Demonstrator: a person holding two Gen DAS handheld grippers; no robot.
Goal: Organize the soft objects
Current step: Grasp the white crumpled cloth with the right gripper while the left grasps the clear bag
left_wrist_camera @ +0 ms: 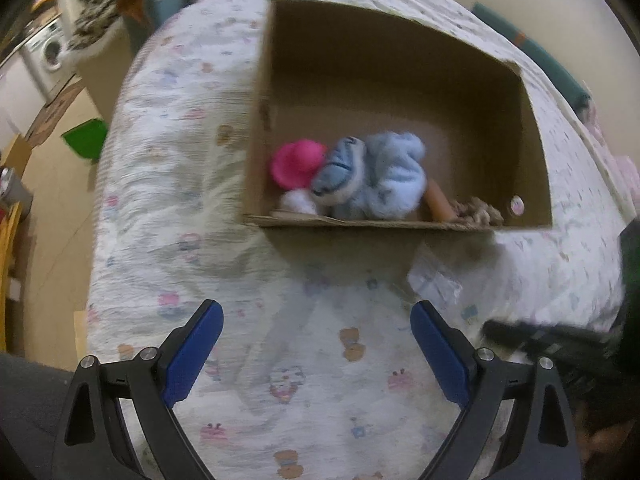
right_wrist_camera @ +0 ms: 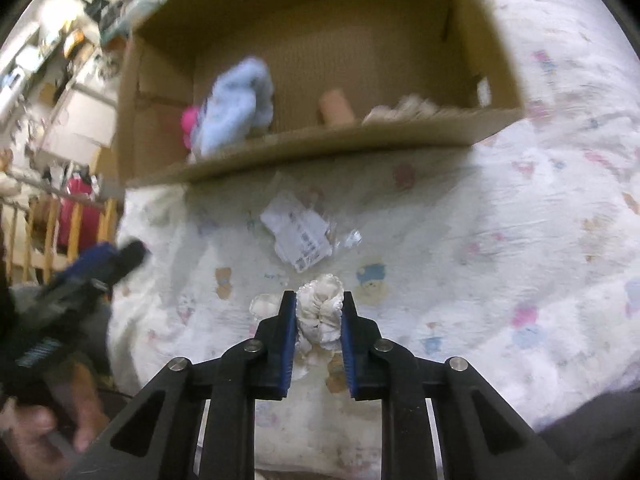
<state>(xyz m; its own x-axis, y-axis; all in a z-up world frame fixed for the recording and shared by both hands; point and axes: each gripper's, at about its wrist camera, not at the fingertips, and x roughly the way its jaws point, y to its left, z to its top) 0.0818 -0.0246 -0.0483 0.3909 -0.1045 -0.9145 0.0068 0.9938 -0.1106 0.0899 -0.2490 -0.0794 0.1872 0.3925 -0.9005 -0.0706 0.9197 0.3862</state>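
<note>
Clamping a small bunched white lace-edged fabric piece [right_wrist_camera: 320, 312] between its blue-padded fingers [right_wrist_camera: 287, 340], the right gripper [right_wrist_camera: 319, 300] holds the bundle above a white quilted bedcover printed with pastel bears [right_wrist_camera: 500, 240]. The bundle's long axis runs along the fingers, its ruffled end poking out past the tips toward 12 o'clock. In that same direction, beyond a crumpled clear plastic packet with a printed label [right_wrist_camera: 300, 240], stands an open brown cardboard box [right_wrist_camera: 320, 144], its near wall facing the gripper. Inside, toward 11 o'clock, lie a fluffy light-blue plush garment [right_wrist_camera: 236, 112] and a bright pink rounded toy [right_wrist_camera: 190, 120]; a tan cylinder [right_wrist_camera: 336, 106] and a pale knotted rope piece [right_wrist_camera: 404, 110] sit nearer 12 and 1 o'clock. The left gripper [left_wrist_camera: 316, 340] hovers empty over the bedcover, its fingers spread wide, with the box at its 12 o'clock. The right hand carries the load and looks closest to the drop; the likely move is forward and over the near wall, releasing into the bare floor of the box.
</note>
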